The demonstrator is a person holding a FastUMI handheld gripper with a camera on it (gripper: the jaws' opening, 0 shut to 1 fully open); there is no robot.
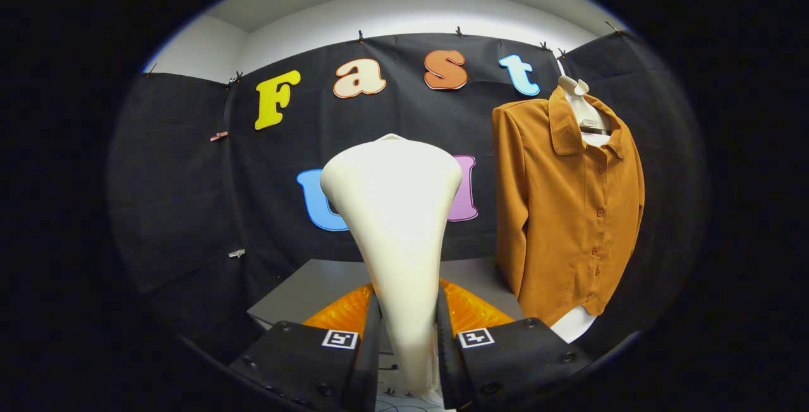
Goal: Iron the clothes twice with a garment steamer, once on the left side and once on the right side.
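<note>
The fingers [407, 336] pinch the garment steamer [395, 222], held well apart from the hanging shirt [562, 210], so both passes seemingly remain.

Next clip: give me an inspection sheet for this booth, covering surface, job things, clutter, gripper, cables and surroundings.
Surface: grey table beyond the fingers, bare where visible.
Job's things: cream garment steamer upright between the fingers; brown button-up shirt on a white hanger, beside and beyond the steamer, apart from it.
Clutter: nothing seen.
Gripper: gripper shut on the steamer's handle, both fingers pressing.
Cables: thin dark lines below the steamer; cannot tell what they are.
Surroundings: black cloth wall, white wall above.
</note>
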